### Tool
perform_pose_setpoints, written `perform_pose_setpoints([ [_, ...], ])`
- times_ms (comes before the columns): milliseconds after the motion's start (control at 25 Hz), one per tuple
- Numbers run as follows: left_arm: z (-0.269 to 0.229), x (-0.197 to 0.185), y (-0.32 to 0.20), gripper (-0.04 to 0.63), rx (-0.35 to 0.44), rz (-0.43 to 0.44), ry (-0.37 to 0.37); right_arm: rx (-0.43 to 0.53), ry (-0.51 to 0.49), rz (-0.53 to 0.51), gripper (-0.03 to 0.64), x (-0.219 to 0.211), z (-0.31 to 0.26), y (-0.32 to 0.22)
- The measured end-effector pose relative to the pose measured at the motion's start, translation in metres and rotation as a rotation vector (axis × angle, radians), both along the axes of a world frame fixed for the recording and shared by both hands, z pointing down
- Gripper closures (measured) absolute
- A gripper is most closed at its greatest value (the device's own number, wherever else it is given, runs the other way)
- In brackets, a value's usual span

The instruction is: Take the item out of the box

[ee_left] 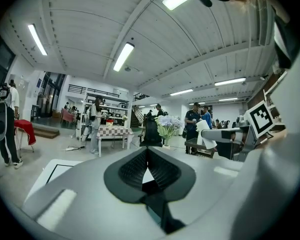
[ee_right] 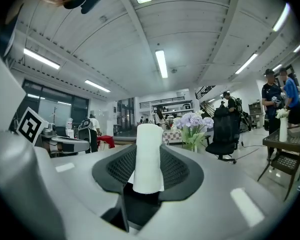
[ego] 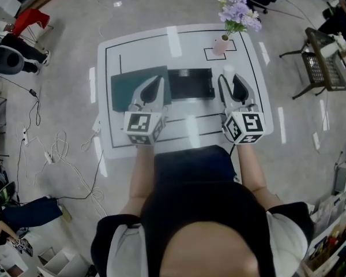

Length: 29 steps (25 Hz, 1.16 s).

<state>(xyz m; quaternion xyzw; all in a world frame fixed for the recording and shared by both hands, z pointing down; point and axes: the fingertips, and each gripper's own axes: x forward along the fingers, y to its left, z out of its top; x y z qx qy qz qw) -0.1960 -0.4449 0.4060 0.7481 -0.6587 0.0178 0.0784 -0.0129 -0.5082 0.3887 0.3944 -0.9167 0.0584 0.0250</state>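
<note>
1. Right gripper (ego: 232, 79) grasps the upright white roll (ee_right: 149, 156), outside the black box (ego: 189, 84), toward the surface's (ego: 132, 45) right edge;
2. Left gripper (ego: 157, 81) is clenched, empty, above the green lid (ego: 124, 88).

My left gripper (ego: 154, 85) points about level, jaws closed together with nothing between them. My right gripper (ego: 230, 82) is level beside it, well apart, jaws clamped on an upright white roll (ee_right: 149, 156). My left forearm (ego: 139, 175) and right forearm (ego: 251, 172) reach straight ahead.
</note>
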Motion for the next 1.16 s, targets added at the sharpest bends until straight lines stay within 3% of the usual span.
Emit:
perform_pose_setpoints([
  [1160, 0.018, 0.011, 0.001, 0.586, -0.061, 0.044, 0.009, -0.062, 0.045, -0.015, 0.477, -0.008, 0.013, -0.001],
])
